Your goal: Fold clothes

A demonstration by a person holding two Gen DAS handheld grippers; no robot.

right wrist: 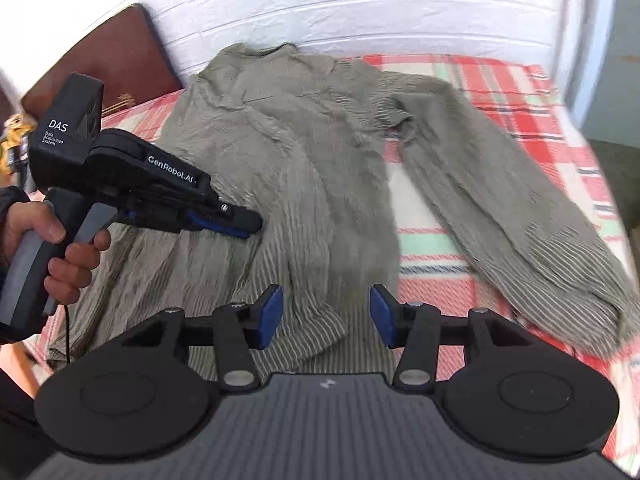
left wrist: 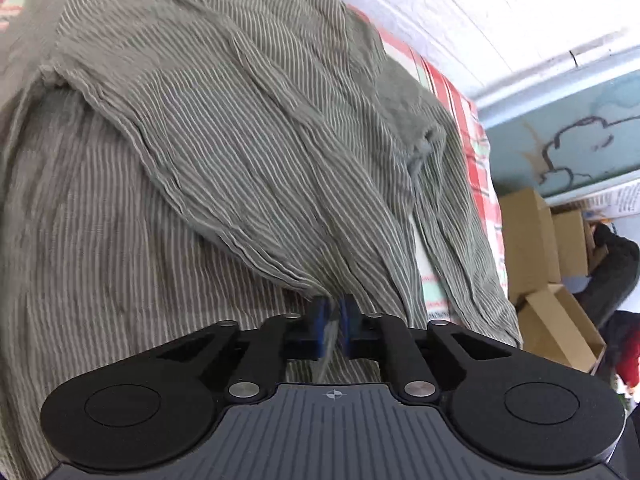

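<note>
Grey-green white-striped shirt (right wrist: 288,152) on red, mint and white plaid sheet (right wrist: 500,92).

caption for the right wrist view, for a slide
Open right gripper hovers over a striped grey-green shirt on a plaid bedsheet while the left gripper pinches a fold.

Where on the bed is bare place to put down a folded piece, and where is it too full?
Bare checked cover shows right of the outstretched sleeve, toward the wall, and in the wedge between sleeve and shirt body. The left side is crowded: the left gripper pinches the folded-over fabric there, and the open right gripper hovers over the hem.
</note>
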